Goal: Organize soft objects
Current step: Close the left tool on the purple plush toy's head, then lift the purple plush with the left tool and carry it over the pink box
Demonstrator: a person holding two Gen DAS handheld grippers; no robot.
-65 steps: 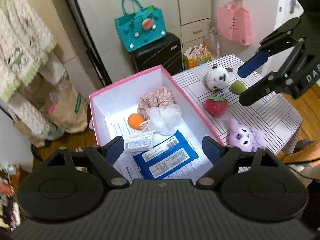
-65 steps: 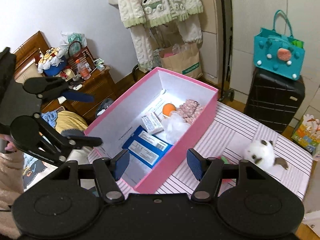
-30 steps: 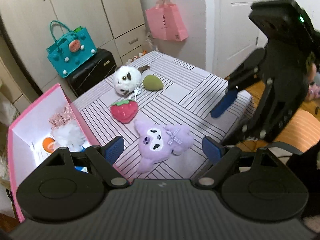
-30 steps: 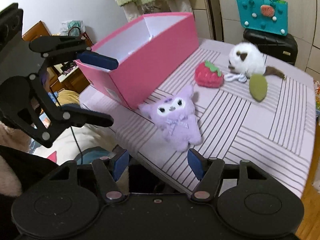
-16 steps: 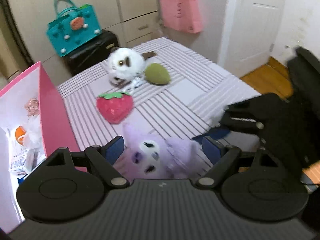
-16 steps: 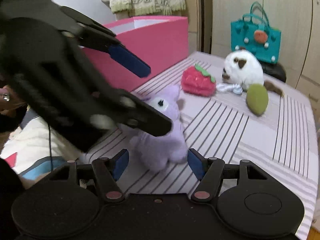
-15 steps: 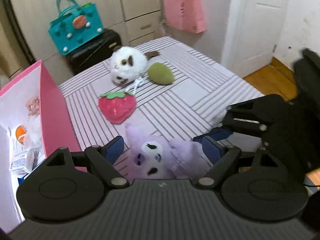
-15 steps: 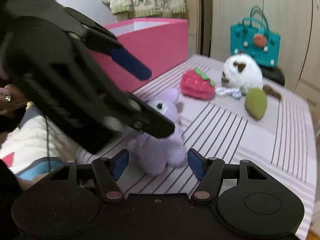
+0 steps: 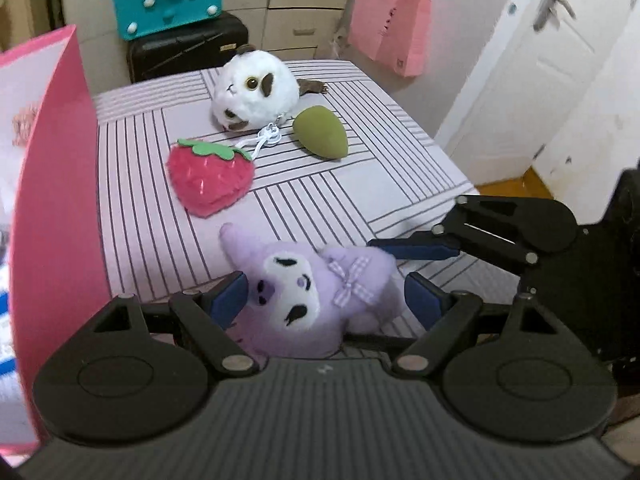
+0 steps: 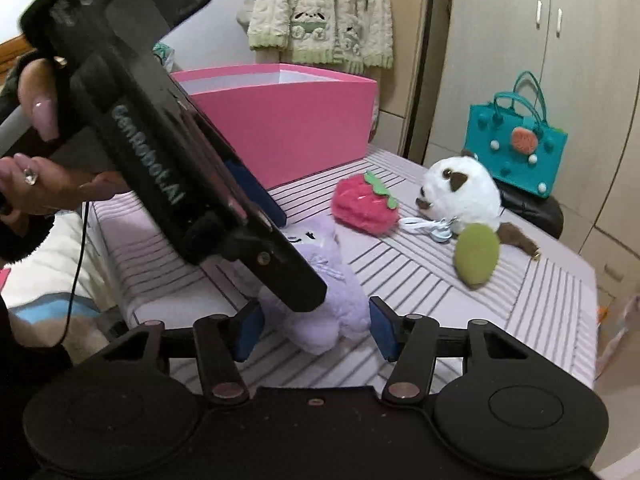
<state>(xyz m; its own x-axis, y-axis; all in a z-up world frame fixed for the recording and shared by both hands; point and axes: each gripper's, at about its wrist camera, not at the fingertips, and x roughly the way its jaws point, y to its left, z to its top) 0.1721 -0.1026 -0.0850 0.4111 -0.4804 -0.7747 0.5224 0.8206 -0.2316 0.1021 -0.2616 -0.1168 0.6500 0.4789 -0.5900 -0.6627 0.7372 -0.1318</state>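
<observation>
Both grippers straddle the purple plush at the tabletop edge, left gripper apart, right gripper closing

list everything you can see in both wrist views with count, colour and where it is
purple plush: 1, lilac, near table edge, between both grippers' fingers
strawberry plush: 1, red, mid-table
round plush: 1, white and brown, far side
sponge: 1, green, beside round plush
box: 1, pink, on table
table: 1, striped cloth
tote bag: 1, teal, on black suitcase
left gripper: 1, black, open
right gripper: 1, black, closing
hand: 1, holding left gripper
</observation>
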